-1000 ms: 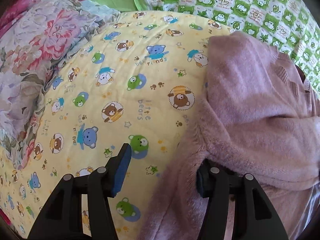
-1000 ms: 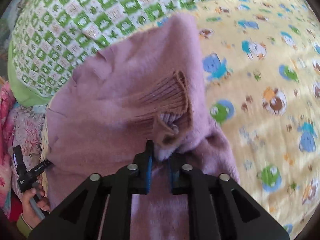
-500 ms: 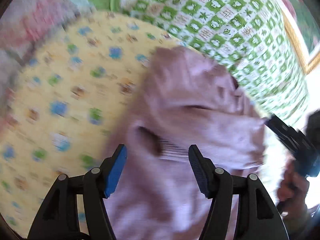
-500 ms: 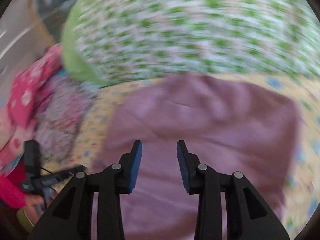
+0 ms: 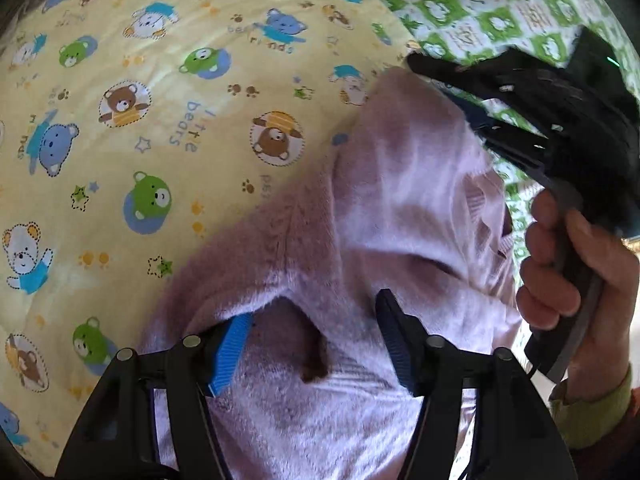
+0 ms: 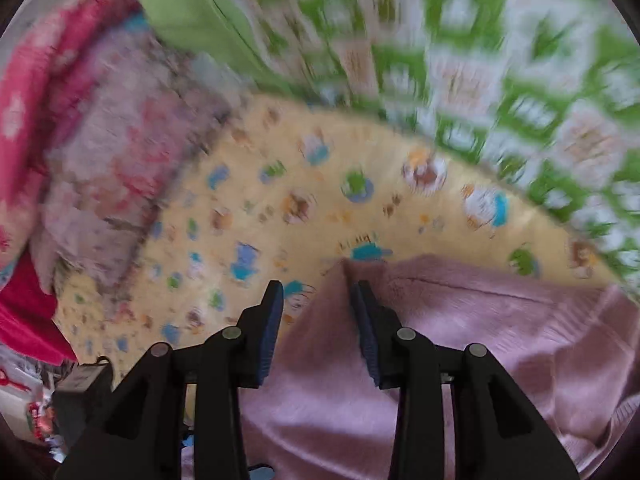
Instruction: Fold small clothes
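The left tool (image 5: 312, 344), jaws closing but not yet clamped, straddles a fold of the pink fleece garment (image 5: 400, 208) on the bear-print quilt (image 5: 160, 120); the right tool (image 6: 316, 328) stands apart over its corner.

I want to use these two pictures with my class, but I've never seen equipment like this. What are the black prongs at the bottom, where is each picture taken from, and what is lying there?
Each picture comes from a wide-angle camera on a hand-held gripper, looking along its two black fingers. No robot: a person holds one in each hand. In the left view the left gripper straddles a fuzzy pink sweater, its jaws closing but not yet pinching. There you also see the person's right hand holding the other tool. The blurred right view shows the right gripper open over the sweater's edge, holding nothing. The sweater lies on a yellow bear-print blanket, beside a green checked quilt.
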`<state>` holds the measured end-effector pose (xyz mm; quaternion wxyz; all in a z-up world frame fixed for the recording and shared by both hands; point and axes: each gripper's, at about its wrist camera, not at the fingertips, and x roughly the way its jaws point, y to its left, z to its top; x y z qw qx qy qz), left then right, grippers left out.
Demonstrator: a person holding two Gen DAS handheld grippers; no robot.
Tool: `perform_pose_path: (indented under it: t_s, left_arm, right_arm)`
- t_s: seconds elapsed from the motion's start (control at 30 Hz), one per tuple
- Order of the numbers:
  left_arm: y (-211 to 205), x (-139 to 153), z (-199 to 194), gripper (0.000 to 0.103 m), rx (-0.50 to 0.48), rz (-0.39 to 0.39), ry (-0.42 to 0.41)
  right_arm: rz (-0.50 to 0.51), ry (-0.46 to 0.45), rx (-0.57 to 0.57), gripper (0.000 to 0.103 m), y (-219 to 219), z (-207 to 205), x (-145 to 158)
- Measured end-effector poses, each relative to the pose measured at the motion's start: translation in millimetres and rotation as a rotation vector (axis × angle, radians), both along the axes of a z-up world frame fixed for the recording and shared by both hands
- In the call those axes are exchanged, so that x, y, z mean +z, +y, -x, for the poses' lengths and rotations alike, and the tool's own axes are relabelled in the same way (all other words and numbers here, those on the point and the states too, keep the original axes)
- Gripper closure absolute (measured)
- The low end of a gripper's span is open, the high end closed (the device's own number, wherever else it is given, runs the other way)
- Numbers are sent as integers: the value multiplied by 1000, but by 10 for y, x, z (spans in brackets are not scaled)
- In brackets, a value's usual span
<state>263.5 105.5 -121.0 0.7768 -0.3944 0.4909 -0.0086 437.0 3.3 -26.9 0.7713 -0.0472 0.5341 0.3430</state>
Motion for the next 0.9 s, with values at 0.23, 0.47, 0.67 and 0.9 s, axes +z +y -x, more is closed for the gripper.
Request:
perform_pose_path:
  t_s: [0.23,0.47,0.67,0.9]
  left_arm:
    - [7,87,-47,97,44,-76,-66]
    - [5,262,-96,97,24,-269,-170]
    - [11,42,-200,91,-36,-278,-124]
    - [159,243,-13,69,-69,-266,-131]
  right_arm:
    - [-66,-4,15,99,-12,-78,-50]
    - [-269,-163,-11,99,57,-136,125]
    - [-199,-121,-89,92,-99,-199,-201]
    - [-387,-250,-245,52,-1066,302,516]
